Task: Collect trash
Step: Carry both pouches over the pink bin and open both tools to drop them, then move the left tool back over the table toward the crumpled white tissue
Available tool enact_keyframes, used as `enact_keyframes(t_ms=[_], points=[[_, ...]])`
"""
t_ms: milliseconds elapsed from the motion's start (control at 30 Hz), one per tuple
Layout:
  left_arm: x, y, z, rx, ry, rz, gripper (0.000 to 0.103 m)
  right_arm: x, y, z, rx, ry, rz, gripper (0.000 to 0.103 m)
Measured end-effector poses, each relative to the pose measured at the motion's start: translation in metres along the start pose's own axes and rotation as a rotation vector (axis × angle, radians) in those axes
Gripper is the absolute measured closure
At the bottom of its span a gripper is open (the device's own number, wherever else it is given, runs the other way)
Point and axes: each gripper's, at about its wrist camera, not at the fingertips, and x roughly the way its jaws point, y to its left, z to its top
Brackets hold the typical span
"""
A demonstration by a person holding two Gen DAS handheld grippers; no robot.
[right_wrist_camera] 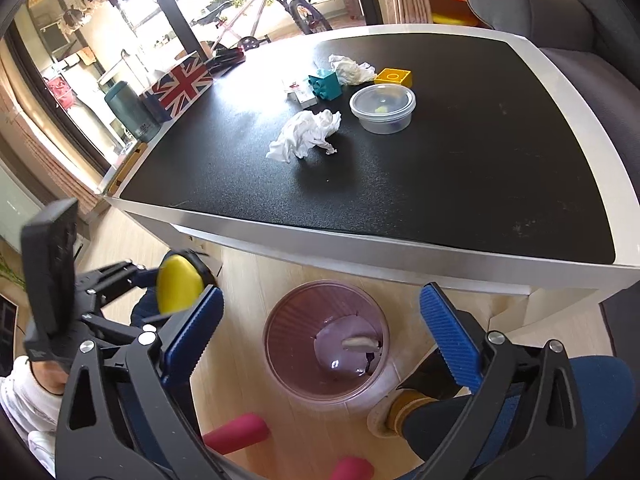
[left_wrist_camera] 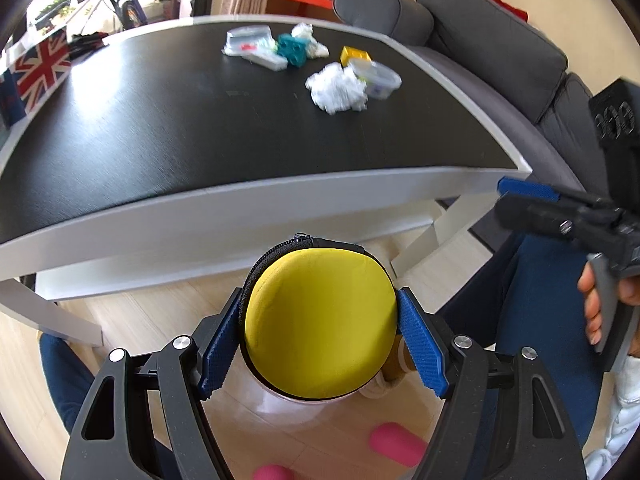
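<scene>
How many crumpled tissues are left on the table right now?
2. One crumpled tissue lies near the table's middle, beside the clear lidded tub. The other tissue sits farther back, between the teal block and yellow block. None looks hidden.

Place: home living room
Seating: grey sofa [left_wrist_camera: 492, 40] at 2 o'clock of the desk [right_wrist_camera: 400, 184]
Window side: bicycle [right_wrist_camera: 264, 4] at 11 o'clock
Floor: pale wood boards [right_wrist_camera: 248, 276]

Two crumpled tissues [right_wrist_camera: 306, 134], two toy blocks [right_wrist_camera: 394, 77], one lidded tub [right_wrist_camera: 383, 107], one bin [right_wrist_camera: 326, 342].
</scene>
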Motion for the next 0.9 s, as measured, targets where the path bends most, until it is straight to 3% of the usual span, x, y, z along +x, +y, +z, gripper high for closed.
enact_keyframes(t_ms=[133, 167, 200, 900], points=[[0.008, -0.005, -0.001, 0.006, 0.019, -0.010, 0.026, -0.003, -0.003, -0.002, 0.008, -0.002, 0.001, 0.006], [0.008, -0.006, -0.001, 0.007, 0.013, -0.008, 0.013, -0.004, -0.003, -0.002, 0.008, -0.003, 0.000, 0.006], [0.007, -0.006, 0.000, 0.004, 0.002, -0.010, 0.008, -0.004, -0.003, -0.002, 0.007, -0.005, -0.001, 0.006], [-0.022, -0.002, 0.023, -0.023, -0.055, -0.009, 0.007, -0.009, -0.002, 0.002, 0.000, -0.014, -0.013, 0.004]])
